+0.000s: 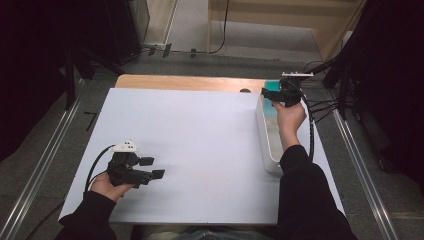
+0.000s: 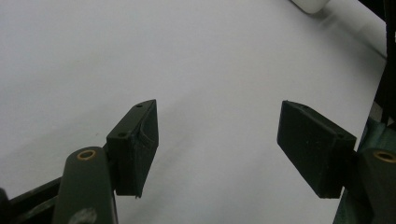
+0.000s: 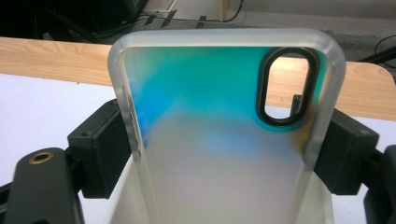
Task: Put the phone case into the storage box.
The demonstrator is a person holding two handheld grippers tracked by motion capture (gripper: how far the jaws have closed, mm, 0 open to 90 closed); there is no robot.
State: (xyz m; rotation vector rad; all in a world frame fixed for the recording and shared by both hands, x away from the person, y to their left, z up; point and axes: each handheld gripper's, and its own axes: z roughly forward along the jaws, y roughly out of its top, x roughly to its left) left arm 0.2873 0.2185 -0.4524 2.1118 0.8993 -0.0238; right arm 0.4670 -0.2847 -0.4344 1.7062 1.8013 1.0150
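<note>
- Pinching a translucent phone case [image 3: 224,140] by its two long edges, the right gripper [image 1: 280,93] holds it upright over the far end of the white bin [image 1: 266,145] at the tabletop's [image 1: 200,150] right side.
- The right hand [image 1: 289,117] reaches forward along the bin, forearm stretched out above it.
- The case shades from teal to frosted clear, its oval camera cutout at the top.
- The left gripper [image 1: 150,167] rests low over the near left of the tabletop, jaws spread with nothing between them, pointing right; the left hand [image 1: 107,186] grips it from behind.
</note>
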